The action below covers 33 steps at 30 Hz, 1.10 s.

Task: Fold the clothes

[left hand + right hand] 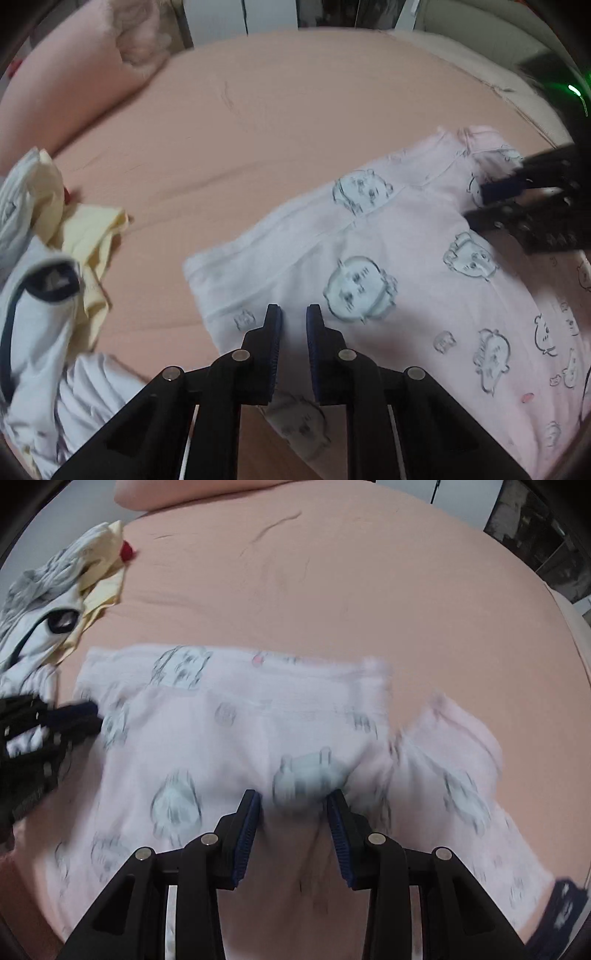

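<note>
A pale pink garment (369,229) printed with grey cartoon faces lies spread on the peach bed sheet (277,110). My left gripper (294,314) points down at its near left edge, its jaws almost together with a thin strip of the cloth pinched between the pads. In the right wrist view that gripper (94,716) sits at the garment's (207,731) left edge. My right gripper (293,797) is shut on a raised bunch of the garment, with a printed face bulging between its blue pads. From the left wrist view it (476,203) reaches in from the right, near the collar.
A heap of white and yellow clothes (44,314) lies at the left of the bed, also in the right wrist view (48,602), with a small red item (126,550) beside it. A pink pillow (74,74) is at the back left. A dark blue cloth (561,904) shows at the lower right.
</note>
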Each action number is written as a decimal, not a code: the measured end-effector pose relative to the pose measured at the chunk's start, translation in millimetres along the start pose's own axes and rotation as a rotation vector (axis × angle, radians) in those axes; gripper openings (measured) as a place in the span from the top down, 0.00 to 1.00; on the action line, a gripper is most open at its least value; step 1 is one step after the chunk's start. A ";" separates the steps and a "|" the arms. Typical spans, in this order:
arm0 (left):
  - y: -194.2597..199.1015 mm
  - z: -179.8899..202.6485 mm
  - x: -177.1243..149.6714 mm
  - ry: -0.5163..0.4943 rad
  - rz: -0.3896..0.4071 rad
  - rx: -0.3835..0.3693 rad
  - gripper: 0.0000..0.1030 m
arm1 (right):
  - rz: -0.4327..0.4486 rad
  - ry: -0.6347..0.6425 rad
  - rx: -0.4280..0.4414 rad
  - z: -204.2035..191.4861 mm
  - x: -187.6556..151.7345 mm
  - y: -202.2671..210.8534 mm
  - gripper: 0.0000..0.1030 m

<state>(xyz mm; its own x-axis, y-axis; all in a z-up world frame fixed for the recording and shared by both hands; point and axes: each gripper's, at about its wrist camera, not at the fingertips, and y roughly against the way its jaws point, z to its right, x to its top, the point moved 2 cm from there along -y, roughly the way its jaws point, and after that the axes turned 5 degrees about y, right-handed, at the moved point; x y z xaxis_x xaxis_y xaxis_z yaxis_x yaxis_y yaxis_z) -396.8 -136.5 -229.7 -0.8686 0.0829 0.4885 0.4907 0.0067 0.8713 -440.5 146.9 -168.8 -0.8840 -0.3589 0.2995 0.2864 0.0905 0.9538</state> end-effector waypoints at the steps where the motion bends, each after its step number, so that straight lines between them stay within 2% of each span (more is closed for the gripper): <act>1: -0.9 -5.8 3.9 0.006 0.009 0.038 0.86 | 0.020 -0.003 0.002 1.0 9.0 -1.3 0.64; 6: 2.5 -36.6 22.3 0.086 0.017 0.187 0.87 | 0.085 -0.110 0.012 20.1 43.0 -4.3 0.64; 7: 8.5 -38.6 23.5 0.105 0.025 0.137 0.87 | 0.104 -0.138 0.025 24.7 46.4 -2.4 0.64; 9: 24.2 -38.5 24.7 0.150 0.040 -0.044 0.87 | 0.138 -0.160 0.046 29.5 45.3 8.7 0.64; 10: 29.0 -32.2 23.4 0.128 0.042 -0.098 0.87 | 0.168 -0.157 0.054 29.4 42.1 17.1 0.64; 11: 32.1 -22.6 21.1 0.083 0.040 -0.133 0.87 | 0.180 -0.143 0.055 28.0 40.2 20.9 0.64; 12: 26.5 -14.2 18.6 0.038 0.012 -0.130 0.87 | 0.158 -0.116 0.056 24.8 40.8 16.7 0.63; 13: 16.4 -6.3 16.0 -0.007 -0.030 -0.107 0.86 | 0.106 -0.084 0.059 21.1 43.8 3.7 0.63; 14: 3.1 -5.1 14.3 -0.061 -0.058 -0.029 0.86 | 0.057 -0.066 0.053 19.0 47.4 -11.1 0.64; 15: -5.4 -8.3 13.4 -0.111 -0.058 0.052 0.86 | 0.053 -0.064 0.039 18.3 52.7 -16.7 0.64; 16: -4.3 -17.6 15.7 -0.086 -0.055 0.095 0.86 | 0.074 -0.066 0.026 17.5 59.7 -16.6 0.64; 18: 6.8 -43.1 22.2 0.047 -0.052 0.163 0.86 | 0.114 -0.069 0.009 14.4 69.1 -10.4 0.64; 19: 15.1 -51.5 22.5 0.089 -0.042 0.168 0.87 | 0.129 -0.070 0.017 10.8 67.4 0.9 0.64; 21: 34.9 -50.0 17.7 0.087 -0.005 0.065 0.87 | 0.158 -0.073 0.031 3.7 64.1 23.5 0.64; 24: 59.7 -19.9 -1.7 -0.011 0.006 -0.023 0.87 | 0.189 -0.077 0.050 -6.4 51.3 55.2 0.63; 26: 75.5 3.1 -23.4 -0.073 -0.018 -0.093 0.87 | 0.172 -0.082 0.055 -11.1 19.1 69.5 0.63; 28: 87.6 33.1 -42.2 -0.128 -0.028 -0.198 0.86 | 0.144 -0.115 0.081 -2.2 -16.7 80.0 0.63; 31: 98.2 78.2 -63.2 -0.194 -0.045 -0.325 0.86 | 0.099 -0.169 0.086 4.8 -69.3 82.6 0.63; 32: 97.7 90.3 -64.3 -0.210 -0.056 -0.361 0.86 | 0.084 -0.187 0.085 6.4 -86.7 82.8 0.63; 33: 92.8 100.5 -71.2 -0.238 -0.079 -0.362 0.85 | 0.065 -0.204 0.093 6.1 -103.7 82.8 0.63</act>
<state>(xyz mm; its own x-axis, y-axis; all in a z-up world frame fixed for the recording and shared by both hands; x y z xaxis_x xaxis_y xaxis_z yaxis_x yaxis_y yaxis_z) -282.5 -41.7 -188.4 -0.8418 0.3239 0.4319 0.3303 -0.3238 0.8866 -327.3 197.3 -120.7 -0.9238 -0.1551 0.3501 0.3186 0.1959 0.9274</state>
